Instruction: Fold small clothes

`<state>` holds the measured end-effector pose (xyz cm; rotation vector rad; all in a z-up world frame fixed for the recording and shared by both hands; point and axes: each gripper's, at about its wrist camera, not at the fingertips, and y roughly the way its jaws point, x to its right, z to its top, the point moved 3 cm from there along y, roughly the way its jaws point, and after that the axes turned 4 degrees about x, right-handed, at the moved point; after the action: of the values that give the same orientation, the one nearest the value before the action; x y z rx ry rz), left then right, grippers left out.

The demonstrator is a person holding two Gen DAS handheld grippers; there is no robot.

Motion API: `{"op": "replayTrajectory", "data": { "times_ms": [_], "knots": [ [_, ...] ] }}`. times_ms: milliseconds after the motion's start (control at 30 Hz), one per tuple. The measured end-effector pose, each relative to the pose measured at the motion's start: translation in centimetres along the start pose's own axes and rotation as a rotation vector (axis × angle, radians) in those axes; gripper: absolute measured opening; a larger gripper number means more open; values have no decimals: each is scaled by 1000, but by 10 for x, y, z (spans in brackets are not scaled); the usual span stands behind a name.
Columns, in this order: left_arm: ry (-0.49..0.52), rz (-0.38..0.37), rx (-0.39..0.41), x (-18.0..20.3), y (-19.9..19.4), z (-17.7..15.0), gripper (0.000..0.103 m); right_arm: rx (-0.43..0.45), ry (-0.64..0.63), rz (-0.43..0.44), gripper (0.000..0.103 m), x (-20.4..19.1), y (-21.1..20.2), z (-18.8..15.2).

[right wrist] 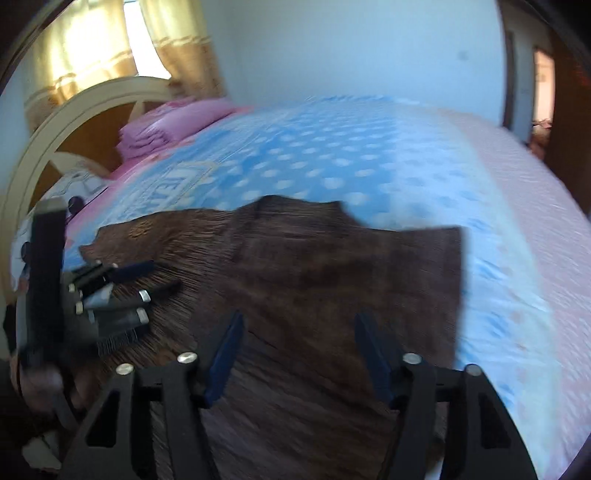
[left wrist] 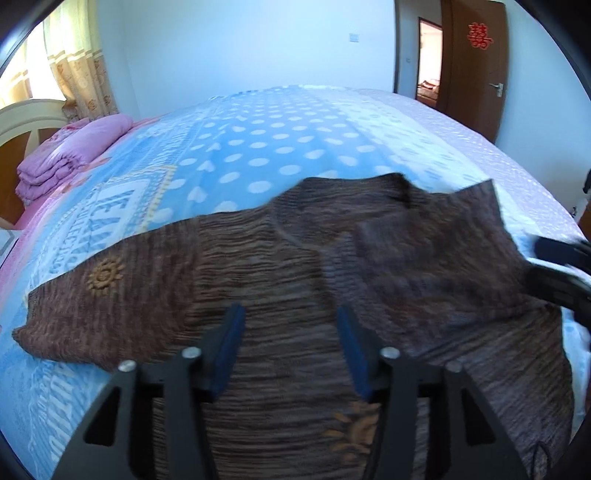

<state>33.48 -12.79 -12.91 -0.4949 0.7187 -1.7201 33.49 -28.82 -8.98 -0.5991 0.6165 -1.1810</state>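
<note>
Brown ribbed top (left wrist: pixel 280 273) lay spread flat on the blue dotted blanket (left wrist: pixel 273 147) covering the bed, at the near edge, orange sun motif (left wrist: pixel 104 275) on its left part, second one (left wrist: pixel 351 428) close to the near edge. Right sleeve (left wrist: pixel 436 236) was folded in over the body, its cuff end pointing toward the far side of the bed; darker patch in the right wrist view (right wrist: pixel 351 280) was the same folded sleeve, its straight edge just beside bare blanket.

Left gripper (left wrist: pixel 290 325) hung over the middle of the top, jaws wide apart, blue pads (left wrist: pixel 231 343) with nothing between them; contact with the cloth could not be told. Right gripper (right wrist: pixel 297 332) also spread wide, empty, above the folded sleeve. Each gripper showed in the other's view: right one blurred at the right edge of the top (left wrist: pixel 561 273), left one at the left side over the cloth (right wrist: pixel 110 295). Right view was motion-blurred.

Folded pink quilt (left wrist: pixel 70 155) sat at the head end of the bed by the cream headboard (right wrist: pixel 74 122). Pale pink sheet (left wrist: pixel 480 147) covered the right side of the bed. Curtains (left wrist: pixel 74 62) at far left, brown door (left wrist: pixel 476 62) with red paper cutout (left wrist: pixel 479 36) at far right.
</note>
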Motion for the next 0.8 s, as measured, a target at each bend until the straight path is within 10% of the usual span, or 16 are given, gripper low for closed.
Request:
{"op": "replayTrajectory", "data": {
  "times_ms": [333, 433, 500, 800],
  "knots": [
    [-96, -222, -96, 21, 31, -10, 54, -108, -211, -128, 53, -18, 90, 39],
    [-66, -304, -79, 31, 30, -6, 8, -153, -213, -89, 47, -5, 98, 33],
    [-30, -295, -75, 37, 30, -3, 8, -145, -202, -70, 8, -3, 94, 37],
    [71, -204, 17, 23, -3, 19, 7, 72, -153, -87, 4, 12, 34, 67]
  ]
}}
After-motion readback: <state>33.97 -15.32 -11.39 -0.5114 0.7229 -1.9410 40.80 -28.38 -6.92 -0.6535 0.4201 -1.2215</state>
